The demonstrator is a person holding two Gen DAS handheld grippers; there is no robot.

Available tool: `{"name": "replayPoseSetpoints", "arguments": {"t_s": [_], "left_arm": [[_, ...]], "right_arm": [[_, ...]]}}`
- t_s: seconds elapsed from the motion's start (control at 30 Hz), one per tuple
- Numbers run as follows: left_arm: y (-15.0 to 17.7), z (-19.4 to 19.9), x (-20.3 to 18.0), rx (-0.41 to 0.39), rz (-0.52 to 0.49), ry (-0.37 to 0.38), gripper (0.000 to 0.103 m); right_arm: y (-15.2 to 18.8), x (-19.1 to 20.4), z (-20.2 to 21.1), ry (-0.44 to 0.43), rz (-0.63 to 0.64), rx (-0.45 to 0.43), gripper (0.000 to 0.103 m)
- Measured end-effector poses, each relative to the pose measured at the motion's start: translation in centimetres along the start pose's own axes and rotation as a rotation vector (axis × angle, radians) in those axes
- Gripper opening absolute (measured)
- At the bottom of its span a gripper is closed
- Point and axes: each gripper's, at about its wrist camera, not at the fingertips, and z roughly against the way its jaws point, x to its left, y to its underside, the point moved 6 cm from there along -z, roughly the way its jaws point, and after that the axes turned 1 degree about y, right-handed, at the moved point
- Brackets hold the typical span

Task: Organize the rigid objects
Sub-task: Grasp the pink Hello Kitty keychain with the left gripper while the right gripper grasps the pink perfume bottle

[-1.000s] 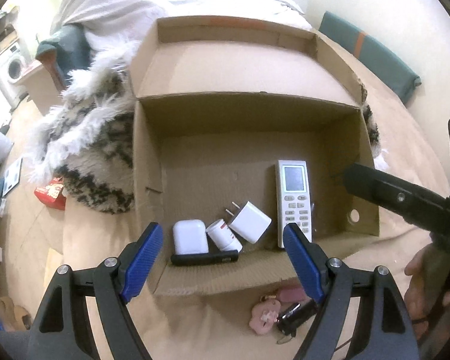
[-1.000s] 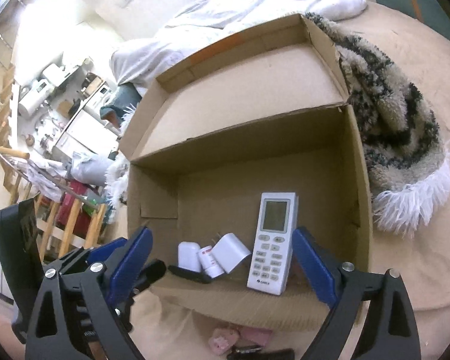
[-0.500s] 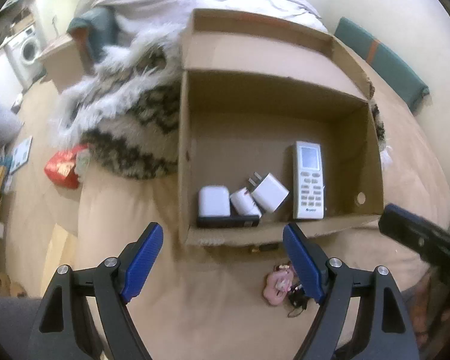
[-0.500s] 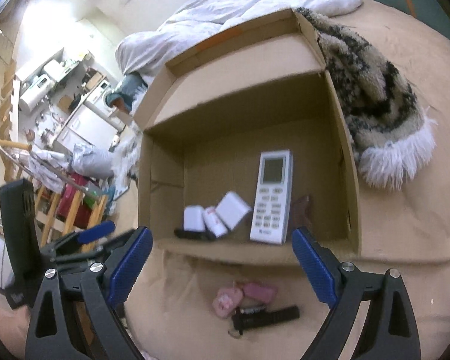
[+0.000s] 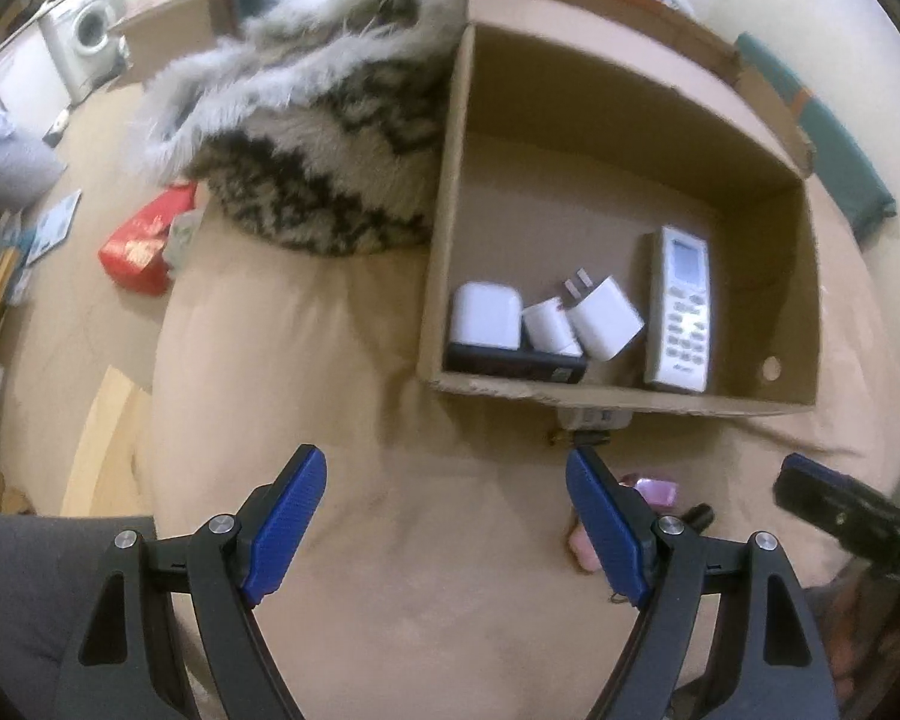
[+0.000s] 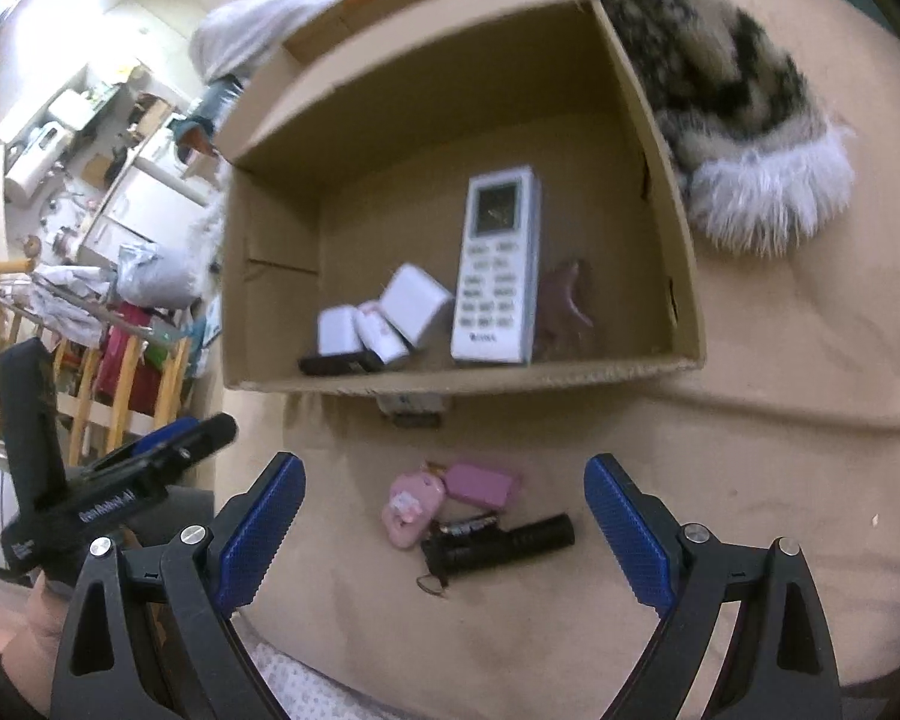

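Observation:
A cardboard box (image 5: 624, 399) (image 6: 450, 383) lies on the beige bed cover. Inside it lie a white remote (image 5: 681, 309) (image 6: 498, 267), a white charger plug (image 5: 603, 318) (image 6: 417, 303), a small white-and-red item (image 5: 549, 327), a white case (image 5: 486, 315) (image 6: 337, 330) and a flat black device (image 5: 513, 366). In front of the box lie a pink charm (image 6: 408, 510), a pink tag (image 6: 480, 483) and a black torch (image 6: 501, 540). My left gripper (image 5: 444, 522) is open and empty, short of the box. My right gripper (image 6: 441, 534) is open and empty, astride the torch and charms.
A shaggy black-and-white throw (image 5: 330, 150) (image 6: 744, 114) lies beside the box. A small pale item (image 6: 411, 405) sits under the box's front edge. A red packet (image 5: 138, 246) lies on the floor at the left. A washing machine (image 5: 84, 42) stands far left.
Both grippers have pulled back from the box toward me. The pink charms and black torch have come fully into the right wrist view. Both stay open.

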Motion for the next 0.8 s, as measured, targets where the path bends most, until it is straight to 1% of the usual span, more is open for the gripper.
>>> {"name": "replayPoseSetpoints", "arguments": {"t_s": [0.1, 0.2, 0.23, 0.27, 0.3, 0.33, 0.37, 0.47, 0.5, 0.57, 0.63, 0.7, 0.77, 0.8], "left_arm": [[0.5, -0.8, 0.1, 0.034, 0.017, 0.000, 0.080], [0.9, -1.4, 0.1, 0.058, 0.008, -0.019, 0.080], [0.9, -1.6, 0.1, 0.067, 0.004, -0.022, 0.080], [1.0, -1.7, 0.1, 0.074, 0.004, -0.021, 0.080], [1.0, -1.8, 0.1, 0.078, 0.007, -0.019, 0.080], [1.0, -1.8, 0.1, 0.081, 0.013, -0.017, 0.080], [1.0, -1.8, 0.1, 0.083, 0.017, -0.014, 0.080], [0.9, -1.8, 0.1, 0.084, 0.031, -0.005, 0.080], [0.8, -1.8, 0.0, 0.084, 0.034, -0.003, 0.080], [0.8, -1.8, -0.2, 0.088, 0.034, 0.003, 0.080], [0.8, -1.8, -0.2, 0.090, 0.031, 0.005, 0.080], [0.8, -1.9, -0.3, 0.089, 0.030, -0.001, 0.080], [0.8, -2.1, -0.2, 0.094, 0.029, -0.005, 0.080], [0.8, -2.3, -0.1, 0.097, 0.030, -0.008, 0.080]], "right_arm": [[0.3, -0.3, -2.3, 0.045, -0.013, 0.067, 0.100], [0.8, -0.4, -4.6, 0.067, -0.033, 0.136, 0.100], [0.9, -0.5, -5.1, 0.089, -0.032, 0.148, 0.100], [0.9, -0.7, -5.6, 0.113, -0.033, 0.160, 0.094], [1.0, -0.8, -6.2, 0.125, -0.037, 0.179, 0.082], [1.1, -0.9, -6.7, 0.132, -0.041, 0.198, 0.078], [1.2, -1.0, -7.2, 0.139, -0.044, 0.205, 0.074], [1.5, -0.5, -8.3, 0.168, -0.016, 0.224, 0.073], [1.8, -0.3, -8.9, 0.185, 0.003, 0.236, 0.067], [2.3, -0.1, -9.8, 0.225, 0.023, 0.253, 0.060], [2.3, 0.0, -10.3, 0.243, 0.030, 0.243, 0.060], [2.1, 0.3, -10.6, 0.241, 0.031, 0.228, 0.061], [2.1, 0.5, -11.1, 0.243, 0.048, 0.223, 0.065], [2.1, 0.7, -11.2, 0.253, 0.068, 0.219, 0.065]]}}
